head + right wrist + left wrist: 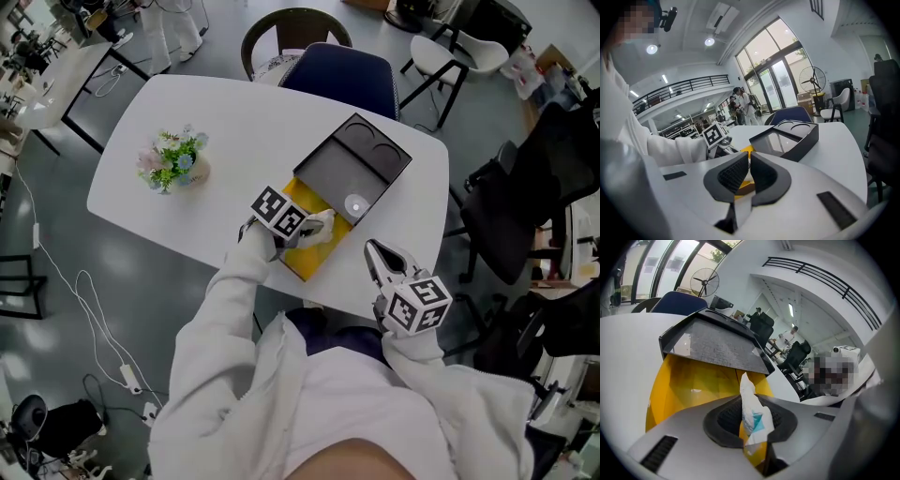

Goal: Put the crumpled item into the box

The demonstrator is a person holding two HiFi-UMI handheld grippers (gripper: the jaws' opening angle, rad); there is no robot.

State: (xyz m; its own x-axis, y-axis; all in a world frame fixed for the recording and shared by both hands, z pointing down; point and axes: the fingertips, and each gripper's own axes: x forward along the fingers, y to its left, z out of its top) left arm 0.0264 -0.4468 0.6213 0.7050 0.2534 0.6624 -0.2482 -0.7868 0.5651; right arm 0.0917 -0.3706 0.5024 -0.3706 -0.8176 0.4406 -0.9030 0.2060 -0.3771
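On the white table [216,122] lies a black box [352,169] with its yellow inner tray [314,260] slid out toward me. My left gripper [319,225] hovers over that tray, shut on a crumpled white item [752,418] with a teal patch; the item sticks up between the pads. In the left gripper view the yellow tray [689,385] lies just ahead under the black sleeve [717,345]. My right gripper [372,248] hangs at the table's near edge, right of the tray, shut with nothing in it. The right gripper view shows the black box [790,140] ahead.
A small pot of flowers [173,161] stands on the table's left side. A dark blue chair [337,75] is pushed in at the far edge, and a black office chair [525,187] stands to the right. Cables lie on the floor at the left.
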